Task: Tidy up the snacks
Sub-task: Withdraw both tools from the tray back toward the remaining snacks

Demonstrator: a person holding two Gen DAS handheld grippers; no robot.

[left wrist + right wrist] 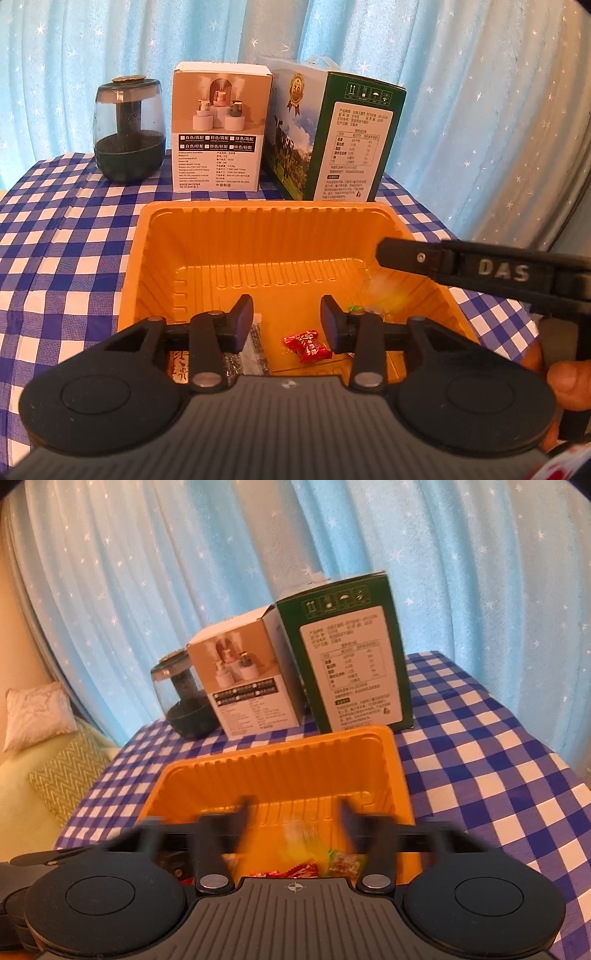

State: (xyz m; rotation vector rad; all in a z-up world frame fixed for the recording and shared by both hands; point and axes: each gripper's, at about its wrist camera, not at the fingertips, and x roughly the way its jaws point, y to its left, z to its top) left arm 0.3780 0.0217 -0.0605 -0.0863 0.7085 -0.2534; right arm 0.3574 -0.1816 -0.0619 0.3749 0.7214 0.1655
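Your left claw (287, 317) hangs wide open and empty inside the orange tray (258, 229). Just ahead of its right finger lies one red candy (306, 345), long axis slanting across the claw. Your right claw (295, 812), marked "DAS", is also spread and empty, though blurred. Beyond the tray stand two boxes; the white box (218, 125) reads "MADE IN CHINA".

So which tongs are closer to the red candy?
Left. The left tongs hang open right above the red candy. The right tongs are open farther right in the orange tray.
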